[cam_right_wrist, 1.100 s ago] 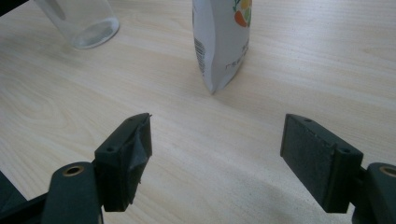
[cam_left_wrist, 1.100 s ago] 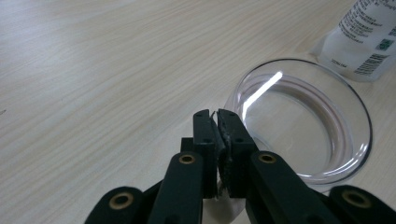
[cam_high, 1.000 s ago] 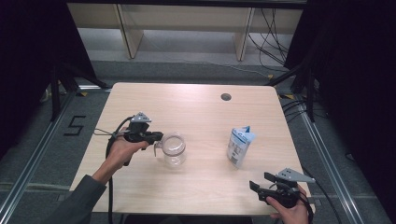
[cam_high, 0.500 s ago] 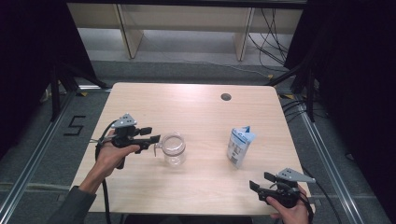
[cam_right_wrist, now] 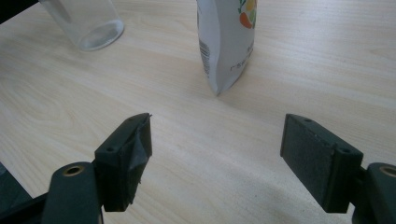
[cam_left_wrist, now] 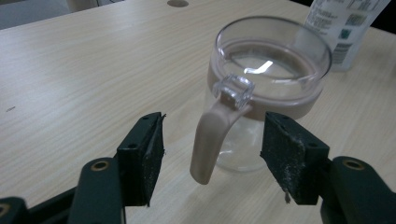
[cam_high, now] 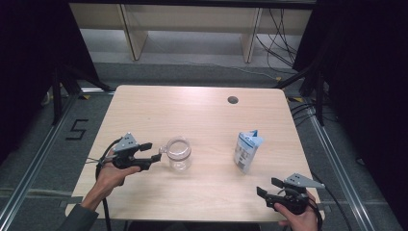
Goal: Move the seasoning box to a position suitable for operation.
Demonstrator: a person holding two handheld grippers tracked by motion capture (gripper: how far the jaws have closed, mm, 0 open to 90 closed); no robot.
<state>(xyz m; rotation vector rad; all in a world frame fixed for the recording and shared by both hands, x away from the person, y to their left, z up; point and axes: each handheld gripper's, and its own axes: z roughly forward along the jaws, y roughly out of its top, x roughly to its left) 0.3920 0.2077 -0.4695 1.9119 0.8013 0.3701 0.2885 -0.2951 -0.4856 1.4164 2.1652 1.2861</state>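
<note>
- Fingers of the right gripper stand wide apart over bare wood near the counter's front right corner, gripping nothing; in the right gripper view the pads frame only tabletop, with the snack pouch standing upright farther on.
- Left gripper sits toward the front left edge, level with the glass mug, which stands upright left of the counter's middle. Its fingers have just been opening and now straddle the mug's beige handle with clear gaps on both sides, pressing on nothing.
- Pouch stands right of centre, well apart from the mug.
- Cable hole lies near the far edge.
- Risk, as I judge it: the handle hangs nearer one pad than the other, so a closing squeeze could push it sideways and spin or skid the light mug on the smooth wood.
- Gripping only the handle's lower tip could let the mug tilt and slip when lifted.
</note>
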